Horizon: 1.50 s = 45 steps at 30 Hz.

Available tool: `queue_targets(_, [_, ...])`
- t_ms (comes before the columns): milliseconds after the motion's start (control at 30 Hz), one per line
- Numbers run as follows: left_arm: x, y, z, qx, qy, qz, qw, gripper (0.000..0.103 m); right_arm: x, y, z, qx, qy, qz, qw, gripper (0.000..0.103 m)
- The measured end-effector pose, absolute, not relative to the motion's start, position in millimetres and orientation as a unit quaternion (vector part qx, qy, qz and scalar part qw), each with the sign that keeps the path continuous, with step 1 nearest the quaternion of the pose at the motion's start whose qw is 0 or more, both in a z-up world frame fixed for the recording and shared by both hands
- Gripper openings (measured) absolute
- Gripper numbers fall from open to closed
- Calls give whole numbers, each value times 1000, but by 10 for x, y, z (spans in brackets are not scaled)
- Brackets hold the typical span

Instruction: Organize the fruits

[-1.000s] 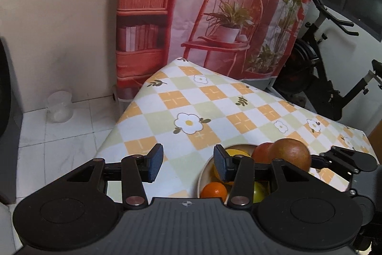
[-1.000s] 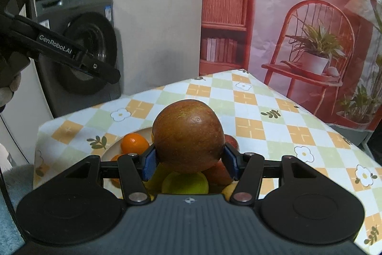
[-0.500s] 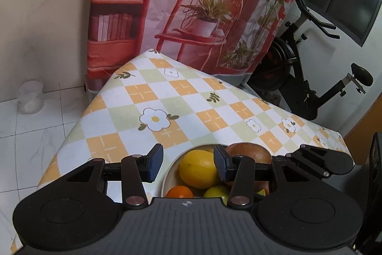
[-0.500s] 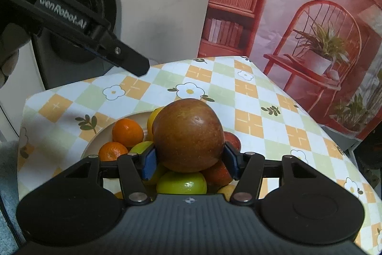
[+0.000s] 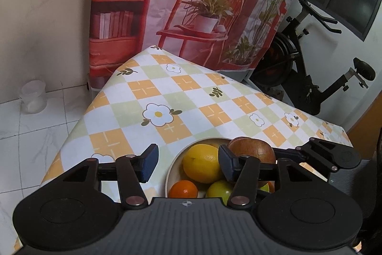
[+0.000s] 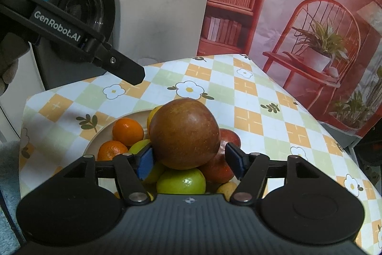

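**Letting the big apple settle on the pile**

Checked tablecloth (image 5: 167,97) is filling the left wrist view, with a printed red backdrop hanging behind it. Your left gripper (image 5: 188,163) is hovering over the near rim of the bowl (image 5: 173,165), its jaws opening with nothing pinched between them; a lemon (image 5: 203,165) and an orange (image 5: 183,189) are lying below. Keep it clear of the pile while the other hand is working.

Washing machine (image 6: 78,8) and the same cloth are showing in the right wrist view. Your right gripper (image 6: 189,160) is opening around the large brown-red apple (image 6: 183,133), which is sitting on top of the heaped fruit; a gap is showing at the right pad. Judging by the mound's slope, you are risking a roll, so spread slowly and lift straight away.
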State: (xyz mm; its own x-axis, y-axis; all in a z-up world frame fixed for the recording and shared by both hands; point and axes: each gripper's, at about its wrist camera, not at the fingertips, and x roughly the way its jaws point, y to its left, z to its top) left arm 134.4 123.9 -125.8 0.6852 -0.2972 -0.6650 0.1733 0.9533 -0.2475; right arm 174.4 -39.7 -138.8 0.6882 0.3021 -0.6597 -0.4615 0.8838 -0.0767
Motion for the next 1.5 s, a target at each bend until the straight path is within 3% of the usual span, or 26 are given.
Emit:
queue_targets(233, [1249, 1150, -1152, -55, 366, -116, 922, 71, 1589, -506, -1313, -91, 321, 200, 921, 78])
queue_targets(633, [854, 867, -863, 31, 336, -53, 940, 85, 1084, -1086, -994, 59, 296, 87, 949, 103])
queue_targets(1000, [351, 588, -444, 49, 304, -40, 951, 90, 452, -1448, -591, 129, 298, 15, 946, 103])
queue_targets(1500, [-387, 256, -54, 79, 273, -53, 957, 94, -208, -1498, 41, 133, 277, -31, 951, 103])
